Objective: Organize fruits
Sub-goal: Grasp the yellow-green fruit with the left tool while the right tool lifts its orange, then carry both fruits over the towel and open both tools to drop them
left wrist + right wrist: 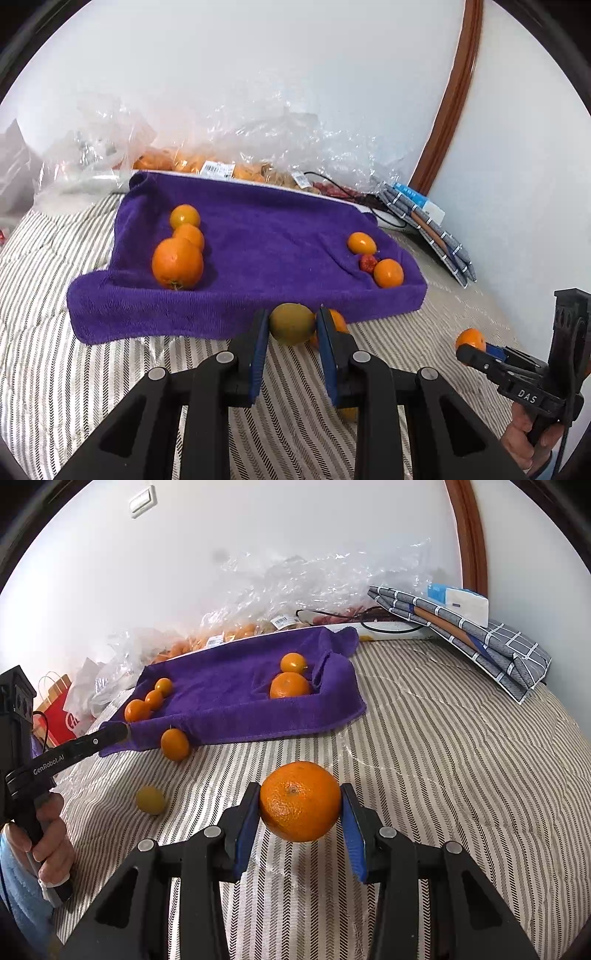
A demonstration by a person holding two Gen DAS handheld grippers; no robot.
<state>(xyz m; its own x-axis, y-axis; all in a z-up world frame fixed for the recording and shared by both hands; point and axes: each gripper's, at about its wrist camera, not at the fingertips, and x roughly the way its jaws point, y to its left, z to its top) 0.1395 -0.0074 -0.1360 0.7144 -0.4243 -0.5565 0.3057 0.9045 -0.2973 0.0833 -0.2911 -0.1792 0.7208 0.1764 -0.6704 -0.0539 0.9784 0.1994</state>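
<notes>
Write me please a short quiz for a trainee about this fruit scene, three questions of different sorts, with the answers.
1. True or false: on the purple towel, a small red fruit lies between two orange ones.
2. Multiple choice: the right gripper is closed on A) a lemon, B) a mandarin, C) a paper bag.
3. Short answer: what colour is the loose fruit that is not orange on the striped bedspread?

Key
1. True.
2. B, the mandarin.
3. Yellow-green: the yellow-green fruit lies free on the bedspread.
</notes>
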